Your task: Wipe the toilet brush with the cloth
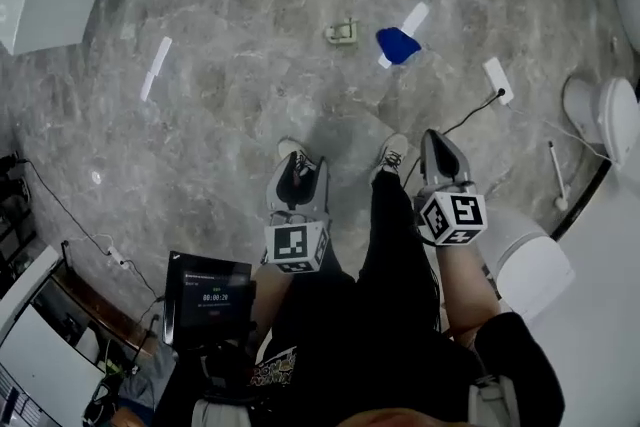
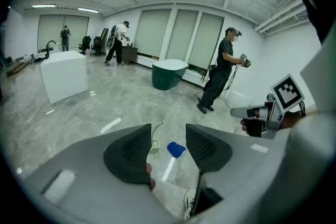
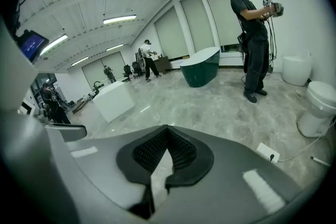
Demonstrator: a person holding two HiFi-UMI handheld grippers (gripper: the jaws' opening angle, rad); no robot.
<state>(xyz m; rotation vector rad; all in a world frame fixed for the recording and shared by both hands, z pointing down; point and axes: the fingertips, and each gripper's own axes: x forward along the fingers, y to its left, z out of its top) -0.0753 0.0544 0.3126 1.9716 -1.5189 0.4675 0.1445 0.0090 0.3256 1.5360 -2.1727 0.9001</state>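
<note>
Jaws stand wide on left gripper [image 1: 298, 165], shut on right gripper [image 1: 433, 137], cloth [image 1: 398, 45] well beyond.

Crumpled blue cloth [image 1: 398, 45] lies on floor [image 1: 250, 95] near toilet brush [image 1: 342, 32].

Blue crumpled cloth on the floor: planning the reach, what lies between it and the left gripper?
Head view: beyond the person's white shoe, only bare grey marble floor lies between blue crumpled cloth and left gripper.
</note>
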